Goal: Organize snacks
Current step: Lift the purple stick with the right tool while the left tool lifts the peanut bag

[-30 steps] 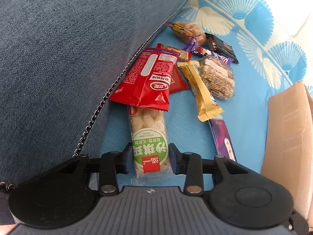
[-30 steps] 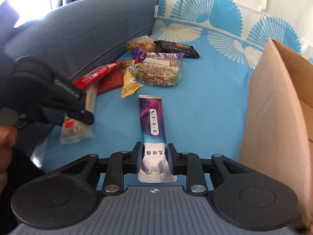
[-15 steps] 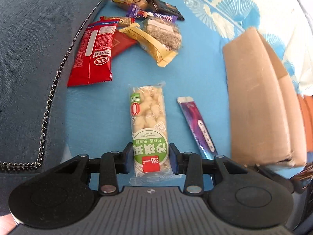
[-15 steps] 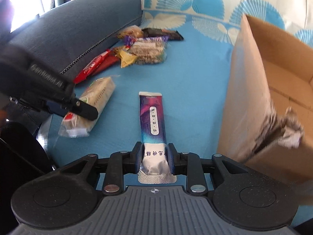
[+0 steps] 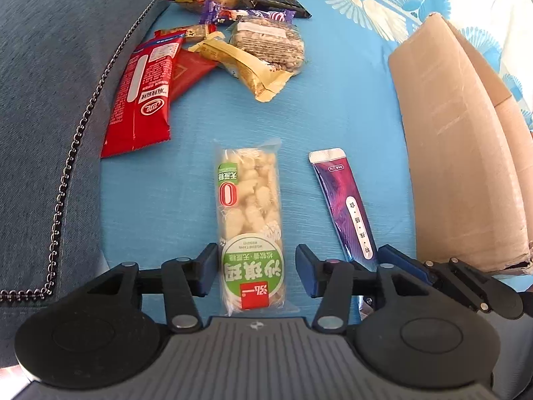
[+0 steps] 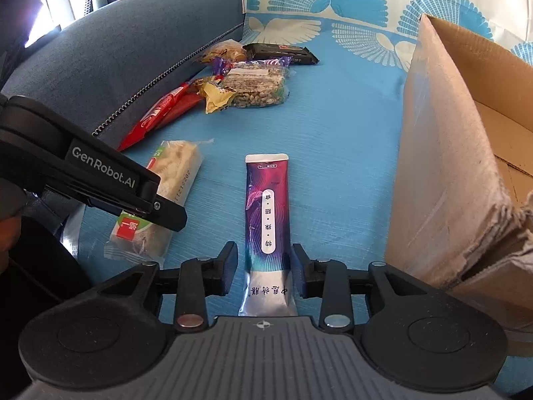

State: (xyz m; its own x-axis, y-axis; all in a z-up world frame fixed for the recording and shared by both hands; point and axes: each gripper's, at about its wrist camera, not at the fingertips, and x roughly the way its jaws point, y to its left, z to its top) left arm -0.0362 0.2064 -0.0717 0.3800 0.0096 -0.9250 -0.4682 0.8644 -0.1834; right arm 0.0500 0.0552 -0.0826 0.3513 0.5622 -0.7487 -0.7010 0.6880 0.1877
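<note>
The green-labelled rice snack [image 5: 250,230] is lying flat on the blue patterned cover [image 5: 333,113], its near end sitting between the fingers of the left gripper [image 5: 256,273]. That gripper's jaws are standing apart, with a gap showing on each side of the wrapper, so nothing is being pinched. Just beside it, to the right, the purple sachet [image 6: 268,226] is lying lengthwise on the same cover, its silver end reaching back between the fingers of the right gripper [image 6: 265,271]. Those jaws are also spread, close to the sachet's edges but not pressing them (the left-hand gap is the clearer one).

Farther off, a pile of other snacks is resting against the dark blue cushion [image 5: 50,66]: a red packet [image 5: 143,93], a yellow wrapper [image 5: 246,66], a clear bag of puffed grain [image 5: 269,43], a small purple wrapper [image 5: 233,15] and a black bar [image 5: 269,0]. To the right of both sachets, an open cardboard box [image 6: 443,153] is standing on the cover, its near corner torn.
</note>
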